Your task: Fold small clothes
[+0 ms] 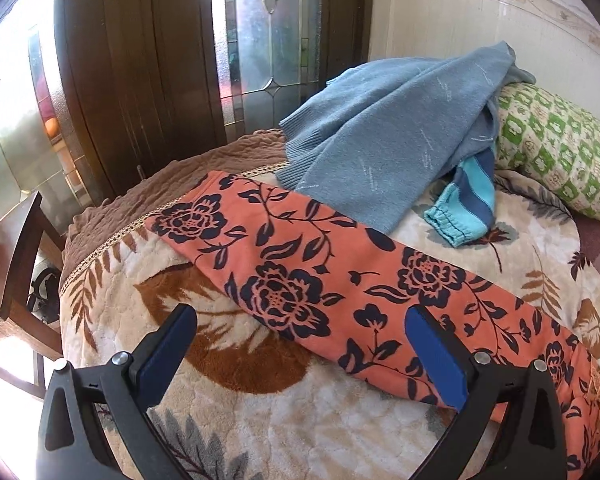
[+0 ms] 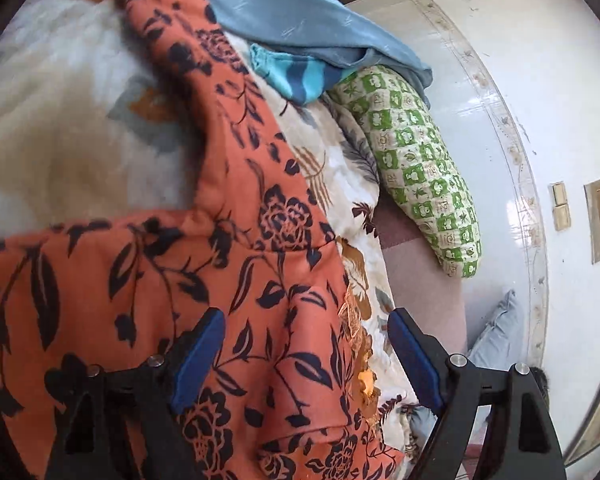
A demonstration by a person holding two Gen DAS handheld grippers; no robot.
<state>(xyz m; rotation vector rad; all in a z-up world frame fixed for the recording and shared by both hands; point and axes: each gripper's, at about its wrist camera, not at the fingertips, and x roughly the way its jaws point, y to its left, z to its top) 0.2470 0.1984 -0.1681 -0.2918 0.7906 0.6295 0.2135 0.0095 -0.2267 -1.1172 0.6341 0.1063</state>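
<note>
Orange floral garment (image 1: pixel 340 280) is lying flat on the leaf-print blanket (image 1: pixel 260 420), long axis running diag from far-left to near-right in left cam. Blue sweater (image 1: pixel 380 132) is overlapping its far edge. Left gripper (image 1: pixel 300 328) & right gripper (image 2: pixel 306 328) are both hovering w/ jaws wide apart, holding nothing.

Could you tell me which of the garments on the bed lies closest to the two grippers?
The orange floral garment: both open grippers, left and right, hover right over it. The blue sweater and striped teal piece lie farther back by the green pillow.
</note>
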